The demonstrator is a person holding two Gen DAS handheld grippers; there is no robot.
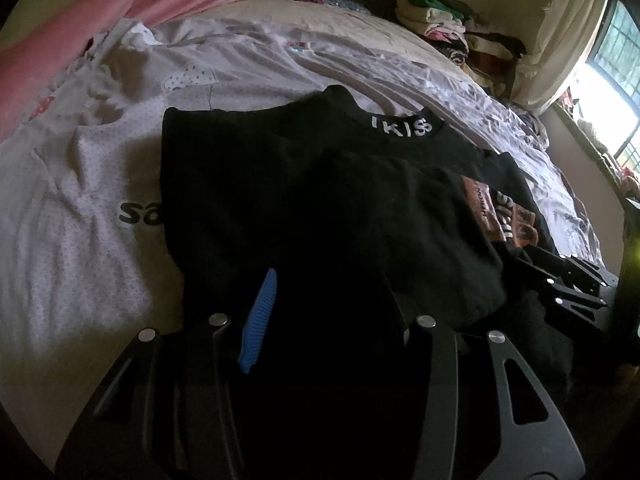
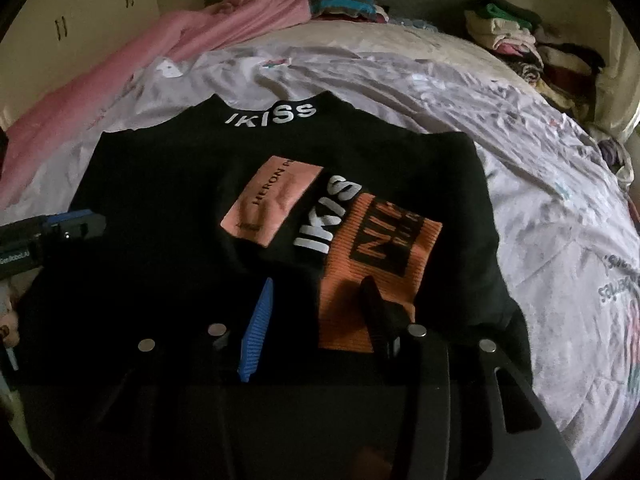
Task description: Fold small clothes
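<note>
A small black top (image 2: pixel 168 184) with white "IKISS" lettering on its collar and pink and orange patches lies spread on the bed; it also shows in the left wrist view (image 1: pixel 280 184). In the left wrist view one side of it is folded over the front. My left gripper (image 1: pixel 328 292) is open, its fingers over the near hem of the top. My right gripper (image 2: pixel 318 300) is open, its fingers over the orange patch (image 2: pixel 376 248) at the top's lower front. The left gripper also shows at the left edge of the right wrist view (image 2: pixel 64 228).
A white printed sheet (image 2: pixel 540 208) covers the bed. A white garment with dark letters (image 1: pixel 72 216) lies left of the top. A pink blanket (image 2: pixel 168 44) lies along the far left. Piles of folded clothes (image 2: pixel 520 40) stand at the far right. A window (image 1: pixel 616 72) is on the right.
</note>
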